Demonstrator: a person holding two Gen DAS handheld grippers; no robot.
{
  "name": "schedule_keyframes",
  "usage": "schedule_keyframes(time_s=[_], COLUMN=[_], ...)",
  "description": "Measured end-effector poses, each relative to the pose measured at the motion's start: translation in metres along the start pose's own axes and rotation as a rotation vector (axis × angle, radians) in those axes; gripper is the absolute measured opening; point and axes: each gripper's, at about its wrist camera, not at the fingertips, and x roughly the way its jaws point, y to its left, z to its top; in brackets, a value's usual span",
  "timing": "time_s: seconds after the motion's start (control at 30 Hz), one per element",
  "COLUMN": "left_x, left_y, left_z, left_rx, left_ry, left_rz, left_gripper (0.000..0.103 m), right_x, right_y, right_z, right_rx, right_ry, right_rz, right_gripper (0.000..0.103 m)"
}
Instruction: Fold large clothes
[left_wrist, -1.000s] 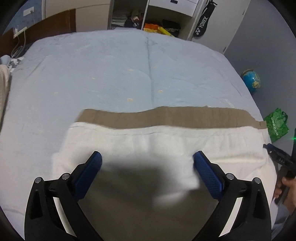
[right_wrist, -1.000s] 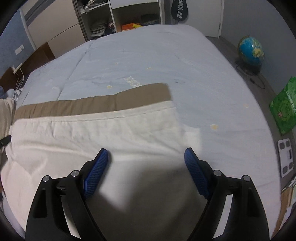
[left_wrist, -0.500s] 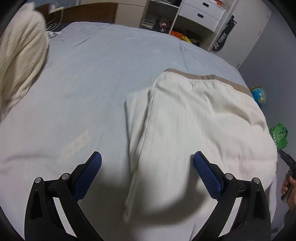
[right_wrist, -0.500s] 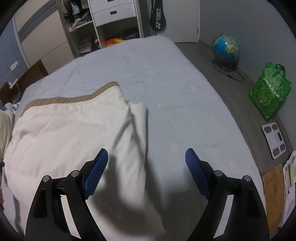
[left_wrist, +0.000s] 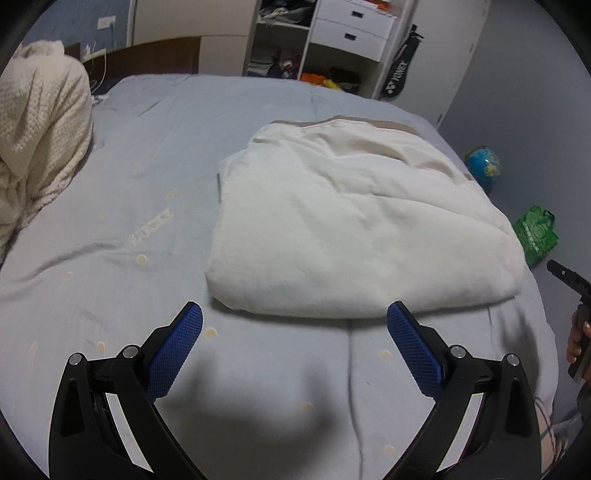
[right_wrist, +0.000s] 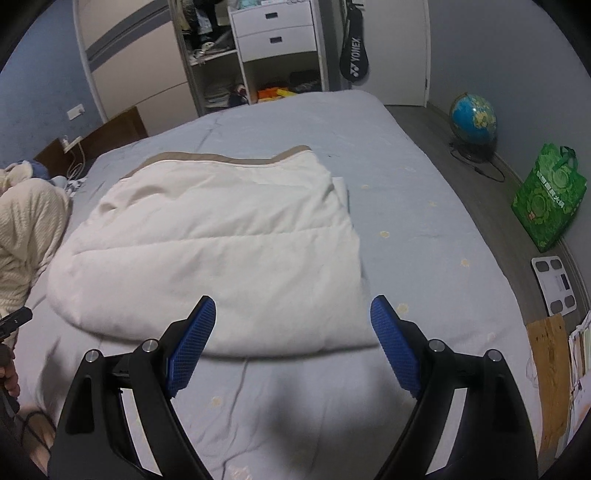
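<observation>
A large cream cloth with a tan border lies folded into a thick rectangle on the pale blue bed. My left gripper hangs open just short of the fold's near edge, nothing between its blue pads. In the right wrist view the same cream cloth shows its tan border at the far side. My right gripper is open above the cloth's near right corner, holding nothing. The tan border is mostly hidden under the top layer in the left wrist view.
A cream knitted blanket is heaped at the bed's left. Shelves with drawers stand beyond the bed. On the floor to the right are a globe, a green bag and a white scale. A hand grips the other gripper's handle.
Both grippers drew back from over the cloth toward its near edge. The cloth now lies folded over with most of its tan border covered, and its near edge is in full view.
</observation>
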Motion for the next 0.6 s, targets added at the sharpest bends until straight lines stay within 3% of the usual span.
schedule_keyframes(time_s=[0.6], left_x=[-0.036], left_y=[-0.044], left_z=[-0.062], left_rx=[0.081], left_ry=[-0.088], left_rz=[-0.002], left_gripper=[0.096], right_x=[-0.05], right_y=[0.043], right_z=[-0.067], right_rx=[-0.033], right_ry=[-0.067], right_rz=[0.065], right_gripper=[0.082])
